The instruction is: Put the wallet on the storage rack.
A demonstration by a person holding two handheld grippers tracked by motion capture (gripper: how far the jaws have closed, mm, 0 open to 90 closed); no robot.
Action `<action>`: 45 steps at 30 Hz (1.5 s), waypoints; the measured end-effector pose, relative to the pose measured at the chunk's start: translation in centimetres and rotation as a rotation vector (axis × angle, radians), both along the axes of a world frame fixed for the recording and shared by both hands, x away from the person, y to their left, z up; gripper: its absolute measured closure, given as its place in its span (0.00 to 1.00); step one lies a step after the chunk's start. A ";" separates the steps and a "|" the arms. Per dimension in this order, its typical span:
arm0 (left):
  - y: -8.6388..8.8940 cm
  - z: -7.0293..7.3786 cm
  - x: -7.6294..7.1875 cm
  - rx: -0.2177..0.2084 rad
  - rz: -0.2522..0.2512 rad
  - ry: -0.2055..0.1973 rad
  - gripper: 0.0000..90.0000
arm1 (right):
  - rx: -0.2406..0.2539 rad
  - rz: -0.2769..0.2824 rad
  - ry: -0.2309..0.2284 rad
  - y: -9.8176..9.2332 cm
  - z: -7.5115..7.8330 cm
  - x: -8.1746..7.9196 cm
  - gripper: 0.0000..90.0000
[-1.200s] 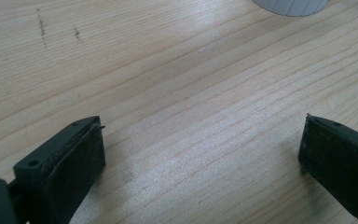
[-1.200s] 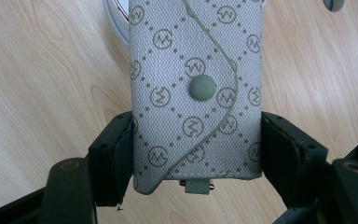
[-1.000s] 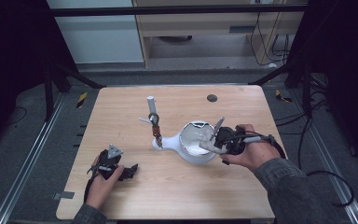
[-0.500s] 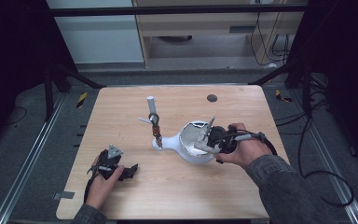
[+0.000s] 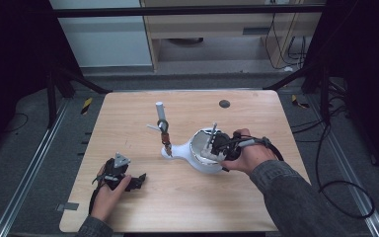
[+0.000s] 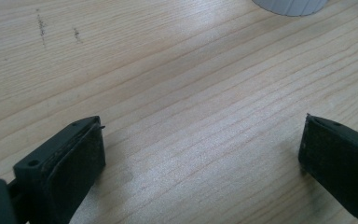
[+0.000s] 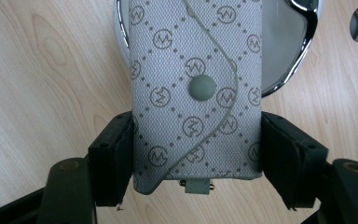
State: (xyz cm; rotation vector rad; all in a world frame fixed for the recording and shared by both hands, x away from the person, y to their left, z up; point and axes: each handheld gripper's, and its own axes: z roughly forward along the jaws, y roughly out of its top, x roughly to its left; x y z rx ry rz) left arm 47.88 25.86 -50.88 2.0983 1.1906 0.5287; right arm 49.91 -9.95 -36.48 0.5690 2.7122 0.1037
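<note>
My right gripper (image 7: pixel 196 140) is shut on a grey patterned pouch (image 7: pixel 196 88) with a round snap button, squeezing its lower sides. The pouch hangs over a white dish with a shiny rim (image 7: pixel 290 70). Seen from the high view, my right gripper (image 5: pixel 213 147) sits over the white dish (image 5: pixel 197 162) at the table's middle right. At the front left of the table my left gripper (image 5: pixel 129 179) rests in a hand. In its own view the left gripper (image 6: pixel 200 158) stands open over bare wood with nothing between its jaws.
A thin post (image 5: pixel 160 112) with a ring and small hanging pieces rises from the dish's white base (image 5: pixel 170 150). A dark round spot (image 5: pixel 224 103) marks the far side of the wooden table (image 5: pixel 187 197). A white object's edge (image 6: pixel 289 5) lies ahead of my left gripper.
My right gripper has moved left with the pouch, from beside the dish to over its bowl. The left gripper has stayed in place.
</note>
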 end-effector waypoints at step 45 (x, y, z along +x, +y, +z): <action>0.0 0.0 0.0 -0.001 -0.002 0.001 0.00 | -0.071 0.014 -0.016 3.0 -1.5 2.2 0.35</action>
